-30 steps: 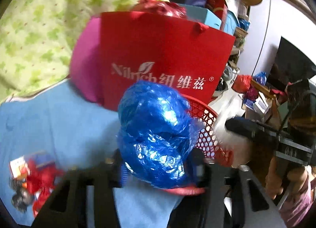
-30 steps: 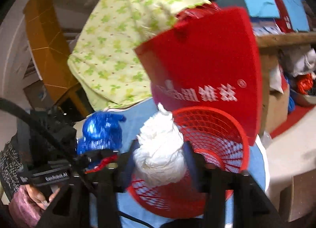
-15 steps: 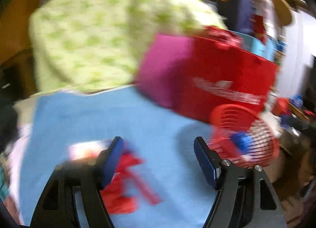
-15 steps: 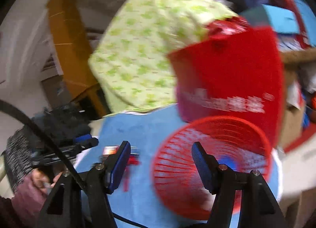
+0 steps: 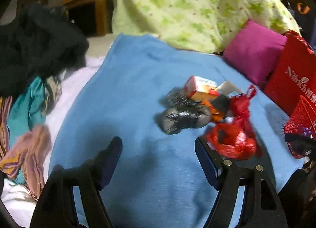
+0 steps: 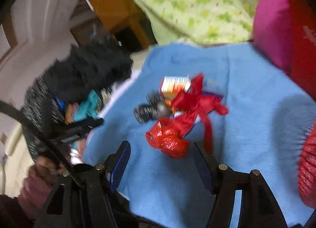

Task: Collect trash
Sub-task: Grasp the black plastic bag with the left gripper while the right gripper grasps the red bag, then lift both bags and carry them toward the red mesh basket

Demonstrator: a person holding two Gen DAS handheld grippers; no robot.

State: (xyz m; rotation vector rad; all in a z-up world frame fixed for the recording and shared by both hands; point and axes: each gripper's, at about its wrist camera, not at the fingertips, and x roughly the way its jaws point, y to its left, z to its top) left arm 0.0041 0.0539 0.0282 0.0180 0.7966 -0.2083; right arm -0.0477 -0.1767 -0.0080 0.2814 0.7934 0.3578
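A pile of trash lies on the blue cloth [image 5: 128,93]: a crumpled red plastic bag [image 5: 235,139], a dark crumpled wrapper [image 5: 181,117] and a small red and white carton [image 5: 201,89]. My left gripper [image 5: 158,157] is open and empty, just in front of the pile and to its left. In the right wrist view the red bag [image 6: 173,139] lies just beyond my right gripper [image 6: 161,161], which is open and empty; the carton [image 6: 173,86] and dark wrapper [image 6: 150,109] lie behind it. The red mesh basket [image 5: 302,121] stands at the right edge.
A red paper bag [image 5: 292,82] and a magenta cushion [image 5: 254,54] stand at the back right, a green patterned quilt [image 5: 193,5] behind. A heap of dark and coloured clothes [image 5: 35,58] lies to the left. The basket [image 6: 308,168] shows at the right wrist view's edge.
Both grippers let go of their loads, the blue bag and the white wad, at the basket, opened, and swung left to the trash pile on the cloth.
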